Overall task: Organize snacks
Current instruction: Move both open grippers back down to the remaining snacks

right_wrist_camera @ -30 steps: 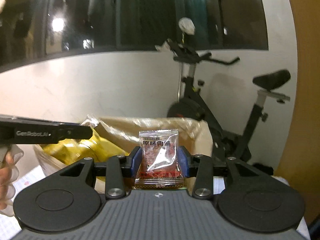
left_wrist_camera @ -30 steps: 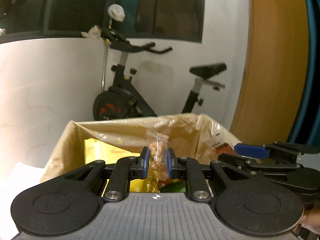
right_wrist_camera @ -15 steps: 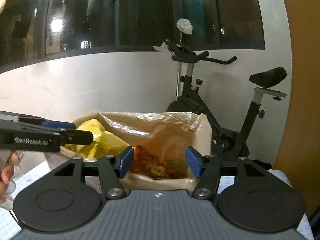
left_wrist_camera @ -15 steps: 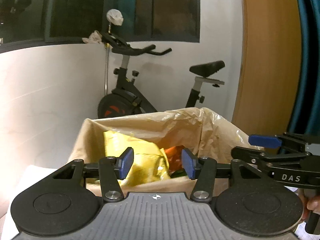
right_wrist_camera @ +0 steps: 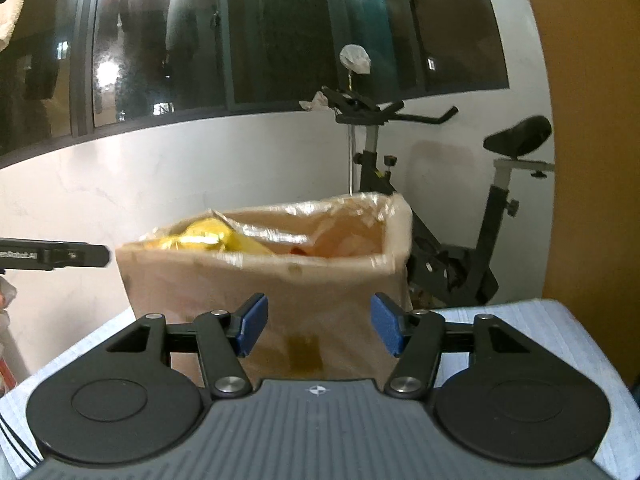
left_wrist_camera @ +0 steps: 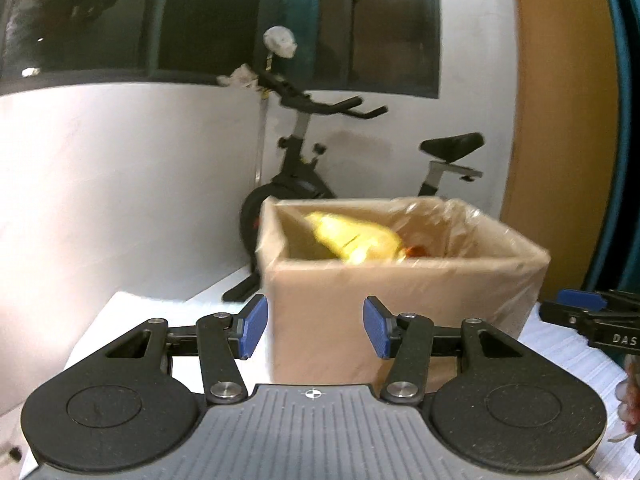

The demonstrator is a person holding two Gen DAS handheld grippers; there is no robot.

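Both the left gripper (left_wrist_camera: 312, 332) and the right gripper (right_wrist_camera: 318, 330) stand apart and empty, near the plastic-lined brown cardboard box (left_wrist_camera: 400, 300) on the white table (right_wrist_camera: 540, 328), where a yellow snack bag (left_wrist_camera: 352, 240) already lies, suggesting more snacks may remain elsewhere.

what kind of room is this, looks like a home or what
Most likely a room in a home, used partly for workouts. An exercise bike stands by the white wall under a dark window with clothes hanging behind the glass, and a lined cardboard box of snacks sits on a table.
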